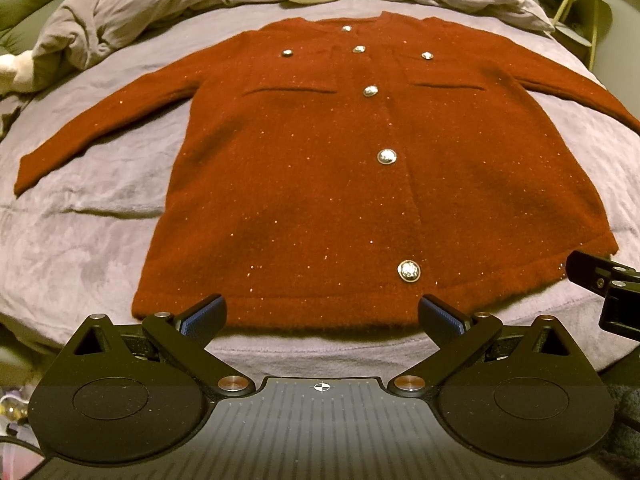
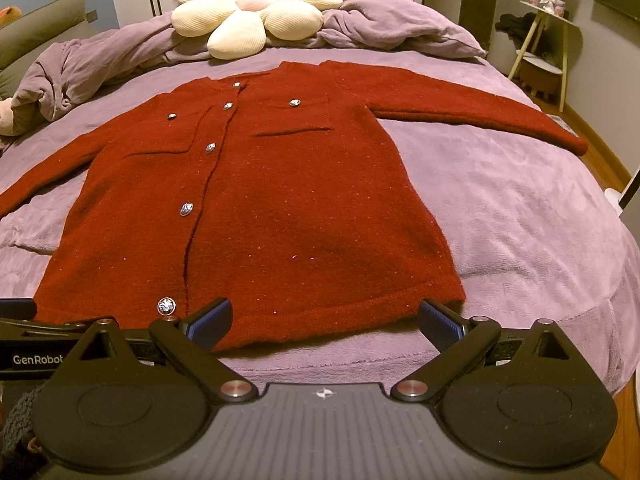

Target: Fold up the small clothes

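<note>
My left gripper (image 1: 322, 318) sits with its blue-padded fingers spread wide and nothing between them, poised just short of the near hem of the dark red glittery knit cardigan with silver buttons (image 1: 320, 184); my right gripper (image 2: 325, 322) is likewise spread and empty, its pads flanking the hem toward the cardigan's right corner. From the left wrist view I see the right gripper's black body at the far right edge, beside the hem corner. The cardigan lies flat and buttoned, front up, in the middle of the lilac plush bedspread (image 2: 520, 216), both sleeves stretched outward, collar pointing away from me. Beyond the collar a rumpled mauve duvet (image 2: 380, 24) is heaped across the head of the bed, with a cream flower-shaped cushion (image 2: 256, 12) resting on it. Off to the right, past the bed's edge, stands a pale yellow side table (image 2: 544, 36) well apart from the garment.
</note>
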`<state>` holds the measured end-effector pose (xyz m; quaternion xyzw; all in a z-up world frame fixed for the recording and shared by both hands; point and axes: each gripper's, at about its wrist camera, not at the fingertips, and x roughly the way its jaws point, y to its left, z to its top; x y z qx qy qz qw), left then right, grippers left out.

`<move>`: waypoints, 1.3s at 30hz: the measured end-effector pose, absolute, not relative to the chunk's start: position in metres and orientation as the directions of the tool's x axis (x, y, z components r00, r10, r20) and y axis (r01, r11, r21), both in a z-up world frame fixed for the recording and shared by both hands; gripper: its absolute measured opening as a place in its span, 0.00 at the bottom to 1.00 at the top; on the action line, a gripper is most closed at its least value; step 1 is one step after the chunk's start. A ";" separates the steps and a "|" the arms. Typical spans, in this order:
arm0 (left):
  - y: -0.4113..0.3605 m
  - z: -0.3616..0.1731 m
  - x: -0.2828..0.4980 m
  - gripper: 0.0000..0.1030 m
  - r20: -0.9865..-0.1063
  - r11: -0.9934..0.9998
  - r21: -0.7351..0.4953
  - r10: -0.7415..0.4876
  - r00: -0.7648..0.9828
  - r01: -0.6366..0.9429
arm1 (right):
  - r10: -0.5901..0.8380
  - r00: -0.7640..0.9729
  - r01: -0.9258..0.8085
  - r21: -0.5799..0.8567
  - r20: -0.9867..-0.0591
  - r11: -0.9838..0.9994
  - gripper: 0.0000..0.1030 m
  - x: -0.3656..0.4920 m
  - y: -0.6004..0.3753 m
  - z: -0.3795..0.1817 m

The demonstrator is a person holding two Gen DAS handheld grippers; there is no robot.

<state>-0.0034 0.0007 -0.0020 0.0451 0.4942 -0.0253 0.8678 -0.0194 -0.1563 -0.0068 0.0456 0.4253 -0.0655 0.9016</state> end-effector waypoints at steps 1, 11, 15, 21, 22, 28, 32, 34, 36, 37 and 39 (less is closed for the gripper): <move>0.001 -0.002 -0.003 1.00 -0.860 0.995 0.053 0.000 0.510 0.088 | -0.079 0.630 0.157 0.026 -0.773 0.987 0.96 -0.019 -0.156 -0.007; 0.001 -0.002 -0.003 1.00 -0.860 0.995 0.052 0.000 0.510 0.089 | -0.080 0.629 0.162 0.030 -0.773 0.986 0.96 -0.020 -0.158 -0.007; 0.001 -0.002 -0.003 1.00 -0.861 0.995 0.052 0.000 0.509 0.089 | -0.082 0.629 0.166 0.030 -0.773 0.986 0.96 -0.020 -0.158 -0.008; 0.001 -0.003 -0.003 1.00 -0.861 0.995 0.050 -0.002 0.509 0.088 | -0.083 0.628 0.167 0.030 -0.774 0.986 0.96 -0.020 -0.159 -0.008; 0.001 -0.003 -0.003 1.00 -0.861 0.995 0.050 -0.002 0.509 0.089 | -0.083 0.628 0.167 0.029 -0.774 0.986 0.96 -0.020 -0.159 -0.008; 0.002 -0.004 -0.003 1.00 -0.862 0.995 0.048 -0.003 0.506 0.087 | -0.084 0.628 0.169 0.030 -0.774 0.985 0.96 -0.020 -0.159 -0.008; 0.002 -0.004 -0.002 1.00 -0.863 0.996 0.044 -0.005 0.505 0.084 | -0.083 0.629 0.169 0.031 -0.773 0.985 0.96 -0.020 -0.159 -0.008; 0.003 -0.003 -0.002 1.00 -0.864 0.996 0.042 -0.006 0.504 0.084 | -0.084 0.628 0.169 0.031 -0.774 0.985 0.96 -0.020 -0.159 -0.008; 0.003 -0.003 -0.002 1.00 -0.864 0.996 0.042 -0.006 0.504 0.085 | -0.084 0.629 0.169 0.031 -0.773 0.985 0.96 -0.020 -0.159 -0.008; 0.003 -0.003 -0.002 1.00 -0.865 0.996 0.042 -0.006 0.503 0.084 | -0.084 0.628 0.170 0.031 -0.774 0.985 0.96 -0.020 -0.159 -0.008; 0.002 -0.004 -0.002 1.00 -0.866 0.996 0.042 -0.006 0.501 0.083 | -0.084 0.627 0.171 0.032 -0.775 0.985 0.96 -0.020 -0.159 -0.008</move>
